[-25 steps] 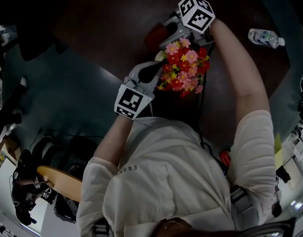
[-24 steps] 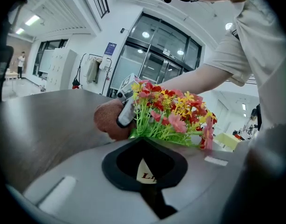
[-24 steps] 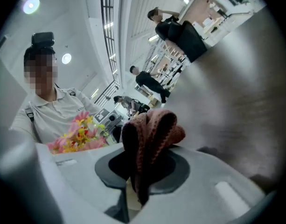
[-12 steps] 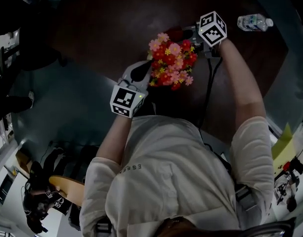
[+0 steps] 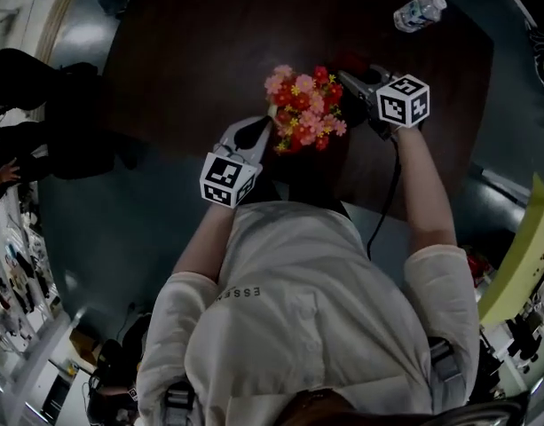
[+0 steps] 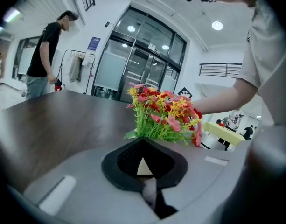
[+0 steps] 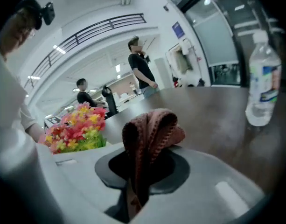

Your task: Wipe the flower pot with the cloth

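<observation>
My left hand-held gripper (image 6: 143, 142) is closed, its tips together at the foot of the flowers (image 5: 303, 109). The flower pot (image 5: 272, 111) stands straight ahead of it on the bench (image 5: 192, 51). I cannot tell whether it pinches the rim. My right hand-held gripper (image 5: 353, 76) clamps the reddish-brown cloth (image 7: 152, 129), with the pot to its left.

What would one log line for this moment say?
left gripper: shut, by flowers | right gripper: shut on cloth, right of flowers | bottle: on table
</observation>
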Demonstrator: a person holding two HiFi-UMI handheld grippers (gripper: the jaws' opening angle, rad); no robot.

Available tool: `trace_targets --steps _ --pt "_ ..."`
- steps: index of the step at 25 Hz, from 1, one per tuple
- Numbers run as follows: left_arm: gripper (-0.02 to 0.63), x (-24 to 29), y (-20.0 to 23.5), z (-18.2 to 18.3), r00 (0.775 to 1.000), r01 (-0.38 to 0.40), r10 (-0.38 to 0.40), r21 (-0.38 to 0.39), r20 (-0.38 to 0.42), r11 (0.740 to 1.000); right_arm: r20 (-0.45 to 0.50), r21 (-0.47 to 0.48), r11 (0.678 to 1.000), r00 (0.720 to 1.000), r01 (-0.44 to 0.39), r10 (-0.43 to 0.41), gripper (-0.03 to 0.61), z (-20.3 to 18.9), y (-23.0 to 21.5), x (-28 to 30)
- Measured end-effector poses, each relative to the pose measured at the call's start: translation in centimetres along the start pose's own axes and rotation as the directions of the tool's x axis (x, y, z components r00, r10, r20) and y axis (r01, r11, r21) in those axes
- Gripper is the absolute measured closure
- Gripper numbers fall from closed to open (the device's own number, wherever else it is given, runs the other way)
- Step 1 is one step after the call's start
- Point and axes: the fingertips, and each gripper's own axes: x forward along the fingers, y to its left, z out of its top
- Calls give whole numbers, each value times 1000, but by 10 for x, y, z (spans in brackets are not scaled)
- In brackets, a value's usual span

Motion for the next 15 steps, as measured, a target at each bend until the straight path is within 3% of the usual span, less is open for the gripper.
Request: trace_targets --steps 4,6,8,11,13,15 --pt "585 -10 8 3 995 103 -103 84 -4 991 99 59 971 966 233 -238 529 -36 22 -42" --pt "543 -14 8 10 986 165 -168 136 12 977 149 141 943 935 301 -321 529 -55 39 -56" --pt "450 -11 5 11 969 241 -246 206 -1 948 197 263 901 895 345 -400 529 -76 52 -65" --pt "275 3 3 -5 936 350 -339 373 -97 859 210 422 835 858 352 -468 529 -109 69 -63" --pt "167 16 5 -21 910 414 -360 458 -204 786 202 450 822 856 349 -475 529 -121 82 -55" --pt "107 27 6 -30 881 473 -386 495 -274 729 193 449 821 858 354 -476 529 -127 92 -44"
